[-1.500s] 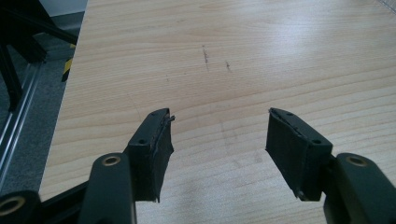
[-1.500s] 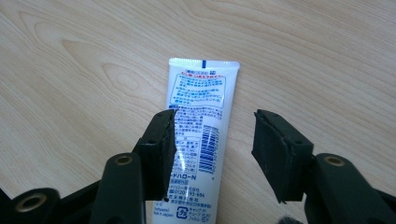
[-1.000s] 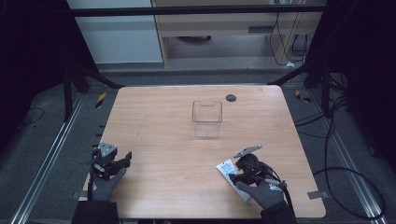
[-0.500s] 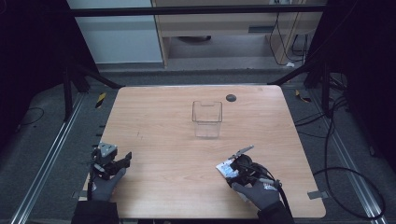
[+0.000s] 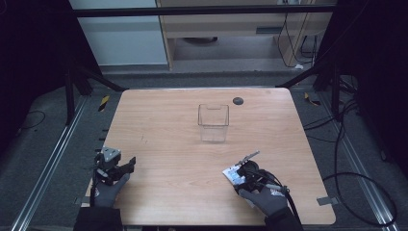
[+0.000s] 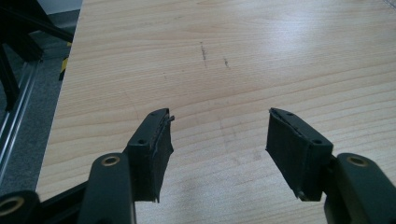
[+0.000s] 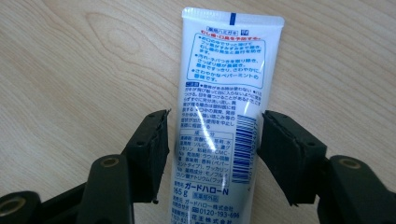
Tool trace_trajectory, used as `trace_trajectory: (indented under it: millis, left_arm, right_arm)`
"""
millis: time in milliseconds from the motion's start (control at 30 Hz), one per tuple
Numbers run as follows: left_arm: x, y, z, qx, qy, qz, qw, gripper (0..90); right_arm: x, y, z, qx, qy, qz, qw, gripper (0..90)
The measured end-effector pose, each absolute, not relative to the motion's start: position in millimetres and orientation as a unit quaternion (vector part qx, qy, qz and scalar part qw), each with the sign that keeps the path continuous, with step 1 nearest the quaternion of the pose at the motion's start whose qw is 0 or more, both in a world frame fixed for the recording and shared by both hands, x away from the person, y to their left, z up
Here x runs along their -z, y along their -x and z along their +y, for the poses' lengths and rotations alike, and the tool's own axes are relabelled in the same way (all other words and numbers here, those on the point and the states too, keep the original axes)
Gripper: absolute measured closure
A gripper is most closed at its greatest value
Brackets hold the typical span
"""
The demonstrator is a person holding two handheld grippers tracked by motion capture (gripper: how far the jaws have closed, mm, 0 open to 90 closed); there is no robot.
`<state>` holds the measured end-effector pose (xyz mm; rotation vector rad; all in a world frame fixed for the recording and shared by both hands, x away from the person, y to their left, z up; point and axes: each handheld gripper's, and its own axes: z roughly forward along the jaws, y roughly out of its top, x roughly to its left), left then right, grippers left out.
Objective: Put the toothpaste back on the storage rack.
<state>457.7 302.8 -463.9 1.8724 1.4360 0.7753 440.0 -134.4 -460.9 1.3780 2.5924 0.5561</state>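
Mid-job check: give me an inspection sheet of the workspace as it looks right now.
Surface: wooden table, faint scuff marks.
Job's things: white toothpaste tube lying flat, printed back up, between the right jaws; clear box upright mid-table.
Clutter: small dark disc near the far edge.
Grippers: left gripper open over bare wood; right gripper open, pads flank the tube with slight gaps.
Cables: loose cables on the floor at right.
Surroundings: cabinets beyond the table.

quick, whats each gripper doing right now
left gripper: open, nothing between its jaws, bare table under it.
right gripper: open, jaws either side of the white toothpaste tube, not yet pressing on it.
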Motion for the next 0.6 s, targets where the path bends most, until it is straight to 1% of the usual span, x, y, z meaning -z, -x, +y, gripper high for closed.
trace_trajectory:
  millis: [267,400,600]
  left_arm:
    - [464,-458,303,-0.295,-0.714,0.547,0.323,39.5]
    - [464,-458,303,-0.293,-0.715,0.547,0.322,39.5]
    - [464,-458,303,-0.294,-0.715,0.547,0.322,39.5]
  right_arm:
    - [467,-442,-134,-0.172,-0.460,0.868,0.079,40.7]
    - [471,-442,-134,-0.170,-0.464,0.866,0.072,40.2]
    - [473,-442,-133,-0.165,-0.468,0.866,0.066,42.0]
